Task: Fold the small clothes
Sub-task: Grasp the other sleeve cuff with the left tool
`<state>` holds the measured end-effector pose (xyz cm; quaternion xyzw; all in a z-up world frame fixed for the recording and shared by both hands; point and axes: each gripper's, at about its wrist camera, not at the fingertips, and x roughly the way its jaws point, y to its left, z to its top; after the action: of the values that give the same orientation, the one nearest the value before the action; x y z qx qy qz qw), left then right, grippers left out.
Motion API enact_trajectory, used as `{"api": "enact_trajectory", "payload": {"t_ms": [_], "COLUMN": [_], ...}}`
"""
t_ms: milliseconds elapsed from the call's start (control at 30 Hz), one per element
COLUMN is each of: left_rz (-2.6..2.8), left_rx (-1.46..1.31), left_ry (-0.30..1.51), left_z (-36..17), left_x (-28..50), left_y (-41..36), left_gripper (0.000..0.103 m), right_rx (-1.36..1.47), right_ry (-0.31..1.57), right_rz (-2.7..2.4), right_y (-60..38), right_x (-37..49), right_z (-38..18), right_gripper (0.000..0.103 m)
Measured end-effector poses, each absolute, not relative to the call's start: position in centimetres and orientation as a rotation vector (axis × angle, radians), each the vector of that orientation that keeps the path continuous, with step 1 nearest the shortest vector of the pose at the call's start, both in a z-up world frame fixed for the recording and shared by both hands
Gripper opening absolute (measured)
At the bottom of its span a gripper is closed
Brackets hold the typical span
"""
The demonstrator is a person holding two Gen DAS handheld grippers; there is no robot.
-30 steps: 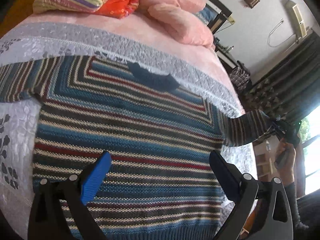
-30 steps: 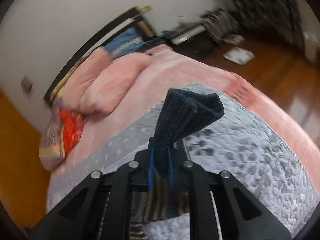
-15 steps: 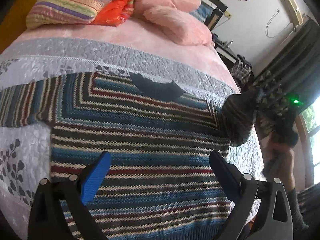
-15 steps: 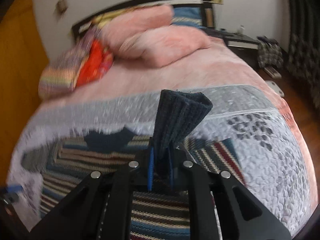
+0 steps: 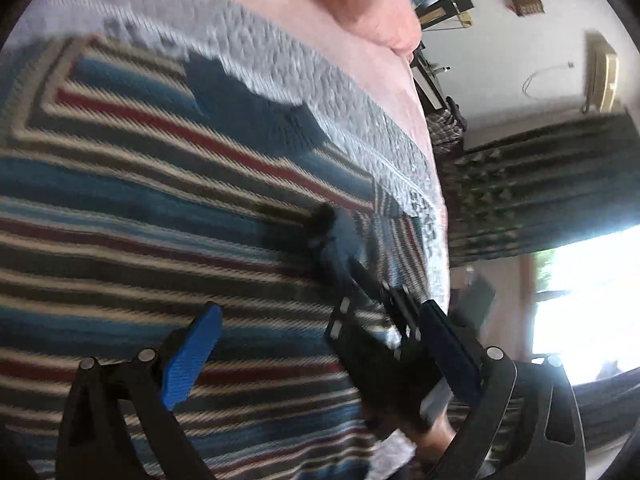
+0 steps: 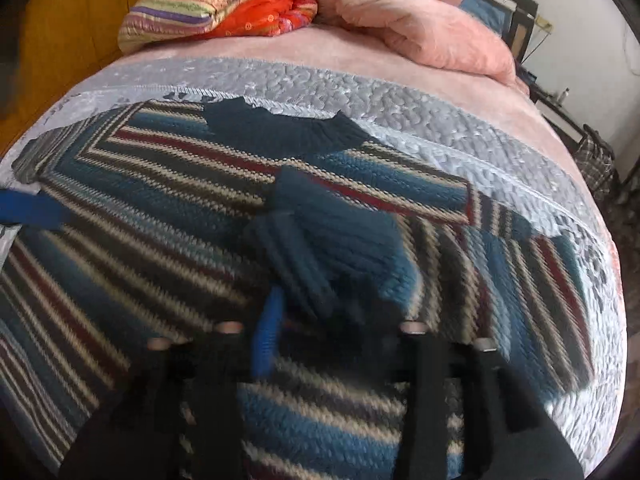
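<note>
A striped knit sweater [image 6: 140,208] in blue, red and cream lies flat on the bed, with its dark collar [image 6: 280,128] at the far side. Its right sleeve [image 6: 500,264] is folded in across the chest, and the dark blue cuff [image 6: 332,224] rests on the body. My right gripper [image 6: 328,320] sits just behind that cuff; its fingers are spread and it is open. In the left wrist view the right gripper [image 5: 340,264] reaches in over the sweater [image 5: 160,200]. My left gripper [image 5: 320,344] hovers open above the lower body of the sweater, holding nothing.
A grey quilted bedspread [image 6: 400,100] lies under the sweater over a pink sheet. Pink pillows [image 6: 420,28] and folded striped and orange bedding [image 6: 224,8] sit at the headboard. The bed's right edge drops to the floor, with dark curtains [image 5: 540,184] and a bright window [image 5: 580,300] beyond.
The right gripper carried the sleeve cuff from beyond the bed's right edge across onto the sweater's chest, then its fingers spread apart. The left gripper shifted closer and to the right.
</note>
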<state>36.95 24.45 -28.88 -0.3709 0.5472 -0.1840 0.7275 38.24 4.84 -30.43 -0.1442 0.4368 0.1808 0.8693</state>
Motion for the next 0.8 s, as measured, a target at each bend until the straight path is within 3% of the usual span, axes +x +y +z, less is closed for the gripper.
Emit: {"api": "enact_trajectory", "payload": {"t_ms": [300,567,633,667,700,800], "left_rz": [-0.407,-0.445,-0.415,-0.398,-0.383,-0.357], "left_rx": [-0.947,-1.045,-1.026,-1.001,-0.984,-0.934], "left_ry": [1.319,1.331,1.338,1.361,1.370,1.375], "left_z": [-35.6,-36.8,-36.9,-37.0,-37.1,-36.3], "left_x": [40.4,41.6,42.0,42.2,42.5,43.1], "left_y": [19.8,16.7,16.7,16.6,16.6,16.6], "left_gripper": [0.099,0.094,0.055,0.030,0.021,0.010], "right_rx": [-0.016,0.224,0.228,0.232,0.243,0.264], "right_ry": [0.938,0.985,0.981,0.976,0.973,0.970], "right_rz": [0.358,0.360,0.374,0.376,0.378,0.379], "right_y": [-2.2,-4.9,-4.8,-4.9,-4.9,-5.3], "right_x": [28.6,24.8,24.5,24.4,24.2,23.9], "right_z": [-30.0,-32.1,-32.4,-32.3,-32.4,-32.5], "right_gripper": [0.049,0.049,0.050,0.050,0.049,0.049]}}
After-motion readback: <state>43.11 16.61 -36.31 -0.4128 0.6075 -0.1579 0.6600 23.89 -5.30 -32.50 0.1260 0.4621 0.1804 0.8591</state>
